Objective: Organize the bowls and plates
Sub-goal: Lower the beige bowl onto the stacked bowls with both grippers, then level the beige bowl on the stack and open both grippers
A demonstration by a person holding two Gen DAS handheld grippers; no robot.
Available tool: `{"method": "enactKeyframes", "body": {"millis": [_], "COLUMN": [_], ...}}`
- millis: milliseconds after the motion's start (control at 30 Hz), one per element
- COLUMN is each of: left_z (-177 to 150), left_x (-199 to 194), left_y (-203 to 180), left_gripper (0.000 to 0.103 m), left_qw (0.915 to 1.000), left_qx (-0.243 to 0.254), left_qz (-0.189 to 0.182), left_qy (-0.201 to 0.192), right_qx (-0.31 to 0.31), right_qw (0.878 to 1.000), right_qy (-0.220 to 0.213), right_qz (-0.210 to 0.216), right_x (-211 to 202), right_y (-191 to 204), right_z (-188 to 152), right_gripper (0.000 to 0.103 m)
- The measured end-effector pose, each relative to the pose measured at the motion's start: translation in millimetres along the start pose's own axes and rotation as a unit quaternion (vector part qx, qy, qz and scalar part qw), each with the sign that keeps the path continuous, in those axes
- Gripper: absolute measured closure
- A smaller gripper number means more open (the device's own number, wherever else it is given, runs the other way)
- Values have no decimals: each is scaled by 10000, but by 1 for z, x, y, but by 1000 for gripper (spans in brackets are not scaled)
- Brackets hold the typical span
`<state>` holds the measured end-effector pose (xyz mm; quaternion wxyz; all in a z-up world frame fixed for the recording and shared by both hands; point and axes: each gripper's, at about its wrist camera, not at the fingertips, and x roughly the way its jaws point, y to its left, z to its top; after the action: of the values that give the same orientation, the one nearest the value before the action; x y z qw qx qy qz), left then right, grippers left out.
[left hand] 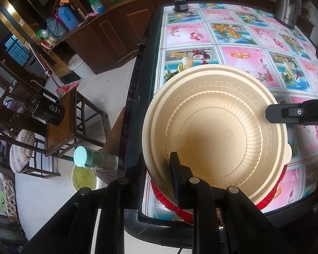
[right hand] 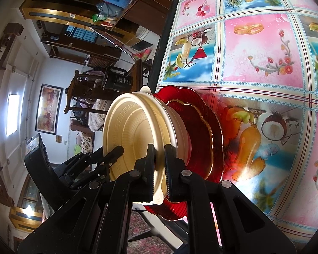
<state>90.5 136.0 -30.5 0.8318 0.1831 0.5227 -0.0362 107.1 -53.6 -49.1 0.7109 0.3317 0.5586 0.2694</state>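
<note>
Cream bowl point(left hand: 214, 135), round, matte, with ribbed inner wall and embossed key-pattern rim, sits on stacked red scalloped glassy plates point(right hand: 203, 135) near the table point(left hand: 201, 36) edge. Right gripper point(right hand: 159, 169) is clamped on the bowl's rim; left gripper point(left hand: 156, 175) straddles the opposite rim, jaws slightly parted. Glossy fruit-print tablecloth; dark wooden cabinets point(left hand: 108, 36), white tiled floor.

Right hand-held gripper point(right hand: 159, 169) clamping cream bowl point(right hand: 137, 131) rim

Right gripper point(right hand: 159, 169) is clamped tight on the near rim of the cream bowl point(right hand: 137, 131), angled down. Left gripper point(left hand: 159, 169) straddles its left rim, jaws a bit apart, pointing steeply down.
</note>
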Motion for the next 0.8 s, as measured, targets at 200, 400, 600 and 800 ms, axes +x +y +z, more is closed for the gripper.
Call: {"method": "enactKeyframes", "body": {"millis": [200,400,600,800], "left_z": [-1,-2,-3,-3], "left_x": [0,4,7,7], "left_y": [-1,-4,-7,-7], "left_gripper": [80,76,72,72], "left_qw": [10000,10000,9999,9999], "left_qx": [3,55,29,19], "left_qz": [23,-22,-44,-70], "left_qy": [-11,75,93,132], "right_qx": [16,49,72,83], "right_qw": [10000,10000,10000,10000], "right_qy": [-7,-3,18,7], "right_qz": [16,43,3,1], "right_x": [0,1,3,3], "right_y": [0,0,0,2], "right_z": [-1,-2,-3,-3], "right_gripper": [93,93,93,93]}}
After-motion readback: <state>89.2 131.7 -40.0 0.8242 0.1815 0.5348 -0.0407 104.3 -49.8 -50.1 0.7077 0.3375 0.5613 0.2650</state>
